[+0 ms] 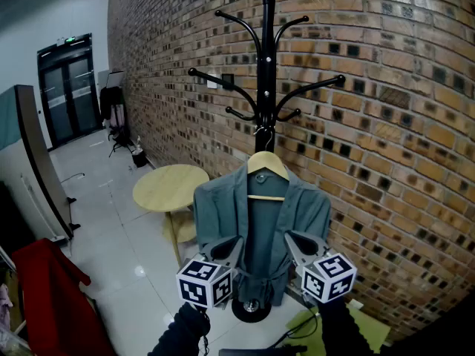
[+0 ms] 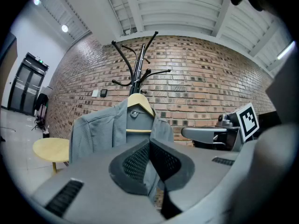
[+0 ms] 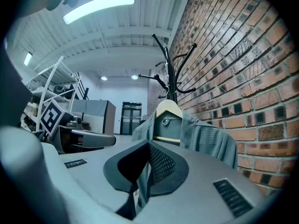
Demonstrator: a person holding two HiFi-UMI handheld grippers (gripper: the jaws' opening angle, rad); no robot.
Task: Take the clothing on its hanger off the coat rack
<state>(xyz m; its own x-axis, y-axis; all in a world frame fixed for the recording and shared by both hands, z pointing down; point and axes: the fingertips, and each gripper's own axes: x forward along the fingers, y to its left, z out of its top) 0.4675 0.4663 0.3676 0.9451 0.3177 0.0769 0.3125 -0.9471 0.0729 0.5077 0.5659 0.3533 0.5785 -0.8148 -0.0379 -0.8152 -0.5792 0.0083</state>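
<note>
A black coat rack [image 1: 267, 87] stands against the brick wall. A grey-green shirt [image 1: 252, 213] hangs from it on a wooden hanger [image 1: 266, 165]. Both grippers are held side by side in front of the shirt's lower half, apart from the cloth. My left gripper [image 1: 236, 243] is shut with nothing in it, and its view shows the shirt [image 2: 98, 129] and hanger [image 2: 139, 104] beyond its closed pads [image 2: 140, 160]. My right gripper [image 1: 291, 237] is also shut and empty, with the hanger [image 3: 168, 110] ahead of it against the wall.
A round yellow table [image 1: 171, 186] stands left of the rack, close to the shirt. The rack's round base [image 1: 251, 308] sits on the floor below the grippers. A red cloth [image 1: 44, 288] lies at the lower left. Glass doors [image 1: 68, 87] are far back.
</note>
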